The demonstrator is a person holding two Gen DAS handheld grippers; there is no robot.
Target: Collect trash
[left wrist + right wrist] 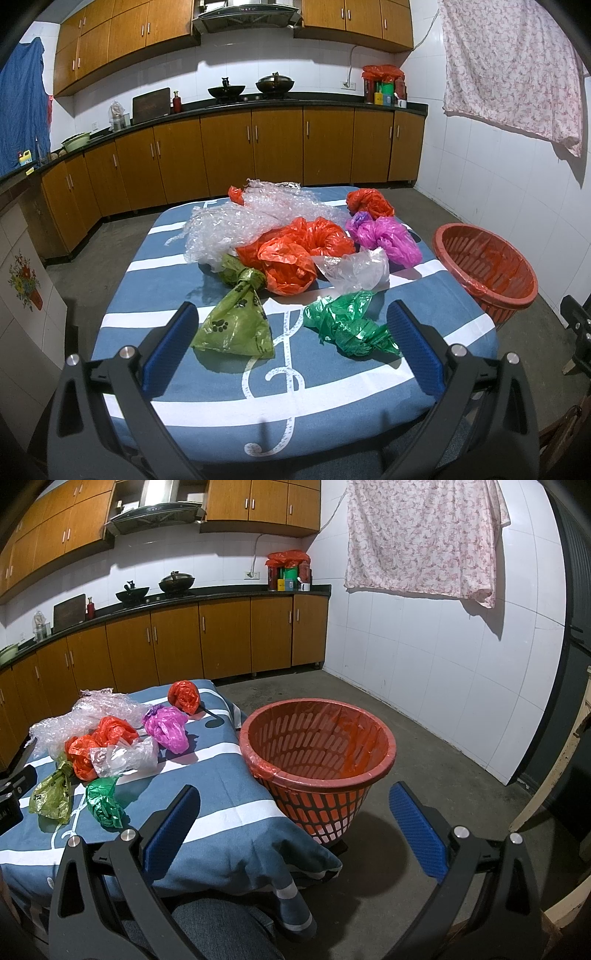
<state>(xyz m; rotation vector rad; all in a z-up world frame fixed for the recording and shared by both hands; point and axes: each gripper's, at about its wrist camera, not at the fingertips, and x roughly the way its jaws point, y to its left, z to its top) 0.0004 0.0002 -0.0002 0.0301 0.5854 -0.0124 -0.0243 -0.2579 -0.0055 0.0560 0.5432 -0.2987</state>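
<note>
Several crumpled plastic bags lie on the blue striped tablecloth [177,376]: an olive paw-print bag [236,325], a green bag [351,325], a big orange bag [295,254], a clear bag [354,269], a magenta bag [384,236], a small orange bag [369,203] and bubble wrap [240,221]. My left gripper [291,314] is open just short of the olive and green bags, holding nothing. The red basket [317,753] with an orange liner stands off the table's right side. My right gripper [295,797] is open in front of the basket, holding nothing.
Wooden kitchen cabinets [258,144] with a dark counter run behind the table. A floral cloth [424,535] hangs on the white tiled wall to the right. Grey concrete floor [443,757] surrounds the basket. My left gripper's body [11,797] shows at the right wrist view's left edge.
</note>
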